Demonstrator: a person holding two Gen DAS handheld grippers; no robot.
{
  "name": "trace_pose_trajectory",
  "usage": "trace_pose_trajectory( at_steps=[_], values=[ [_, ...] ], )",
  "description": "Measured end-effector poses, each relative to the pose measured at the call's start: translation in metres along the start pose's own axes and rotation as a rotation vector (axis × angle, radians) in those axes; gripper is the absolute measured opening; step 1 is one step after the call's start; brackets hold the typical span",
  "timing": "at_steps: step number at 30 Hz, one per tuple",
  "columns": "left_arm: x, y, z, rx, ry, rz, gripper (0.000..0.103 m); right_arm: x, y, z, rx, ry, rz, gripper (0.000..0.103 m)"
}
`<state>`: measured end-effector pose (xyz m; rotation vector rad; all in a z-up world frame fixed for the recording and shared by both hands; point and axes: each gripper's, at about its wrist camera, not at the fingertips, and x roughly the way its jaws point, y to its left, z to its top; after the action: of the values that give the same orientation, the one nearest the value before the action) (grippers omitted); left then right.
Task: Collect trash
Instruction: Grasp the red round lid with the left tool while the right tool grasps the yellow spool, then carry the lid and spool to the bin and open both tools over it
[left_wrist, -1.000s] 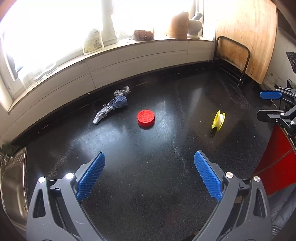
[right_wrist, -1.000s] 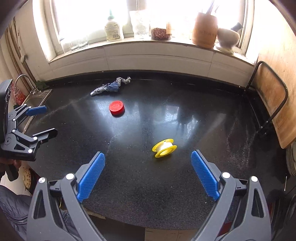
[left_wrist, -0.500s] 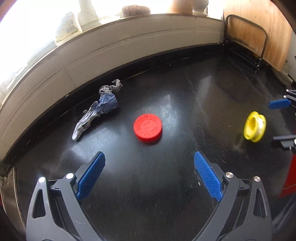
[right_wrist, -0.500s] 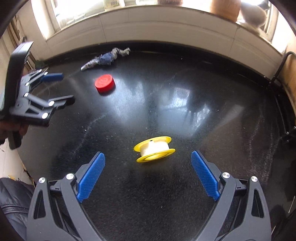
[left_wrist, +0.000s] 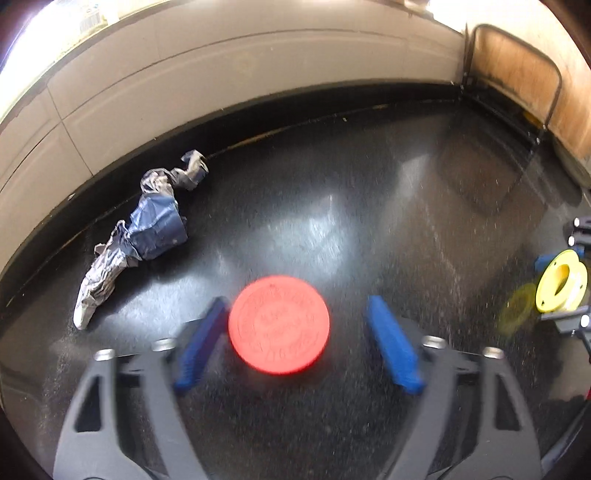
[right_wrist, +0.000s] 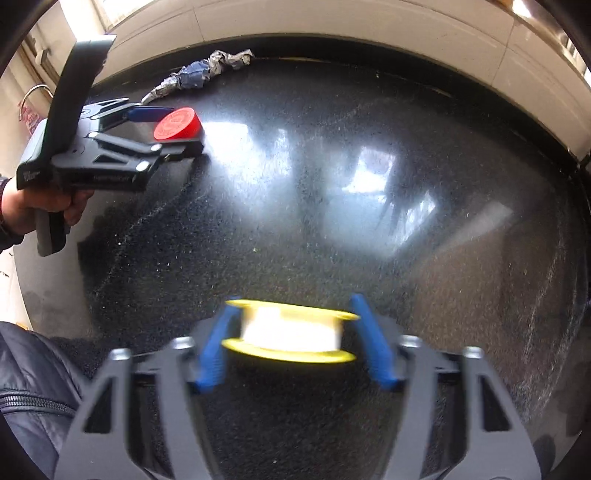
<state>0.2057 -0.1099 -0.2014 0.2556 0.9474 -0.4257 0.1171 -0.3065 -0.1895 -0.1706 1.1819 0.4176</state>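
Note:
A red round lid (left_wrist: 279, 325) lies flat on the black counter (left_wrist: 388, 177). My left gripper (left_wrist: 295, 301) straddles it with closing jaws; the left pad is at the lid's rim, and a gap shows at the right pad (left_wrist: 391, 347). The right wrist view shows the same lid (right_wrist: 177, 123) between that gripper's (right_wrist: 184, 129) fingers. A yellow spool of white tape (right_wrist: 290, 330) sits between the closing jaws of my right gripper (right_wrist: 291, 302), both pads against its flanges. From the left, the spool (left_wrist: 561, 284) shows at the far right. A crumpled blue-grey wrapper (left_wrist: 147, 229) lies near the back wall.
A tiled ledge (left_wrist: 221, 81) curves behind the counter. A black wire rack (left_wrist: 517, 85) and wooden board (left_wrist: 524, 70) stand at the back right. A hand (right_wrist: 33, 206) holds the left gripper's handle; a dark jacket (right_wrist: 33, 387) is at the lower left, a tap (right_wrist: 33, 92) beyond.
Both grippers have dropped towards the counter and narrowed their jaws. The red lid now sits between the left pads and the yellow spool between the right pads.

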Motion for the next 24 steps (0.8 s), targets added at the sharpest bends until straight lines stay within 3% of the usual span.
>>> trace_pose_trajectory(
  at_steps=[1, 8, 15, 24],
  values=[
    [0.0, 0.002, 0.002, -0.018, -0.002, 0.003, 0.048, -0.001, 0.0, 0.001, 0.0, -0.005, 0.0, 0.057],
    [-0.01, -0.003, 0.0, -0.027, 0.002, 0.032, 0.048, -0.012, -0.002, 0.008, 0.01, -0.04, -0.009, 0.057],
    [-0.057, -0.015, -0.001, -0.031, -0.026, 0.046, 0.048, -0.045, 0.005, 0.02, 0.011, -0.103, -0.027, 0.057],
    [-0.113, -0.045, -0.038, -0.056, -0.025, 0.045, 0.048, -0.067, 0.024, 0.011, 0.055, -0.136, -0.032, 0.057]
  ],
)
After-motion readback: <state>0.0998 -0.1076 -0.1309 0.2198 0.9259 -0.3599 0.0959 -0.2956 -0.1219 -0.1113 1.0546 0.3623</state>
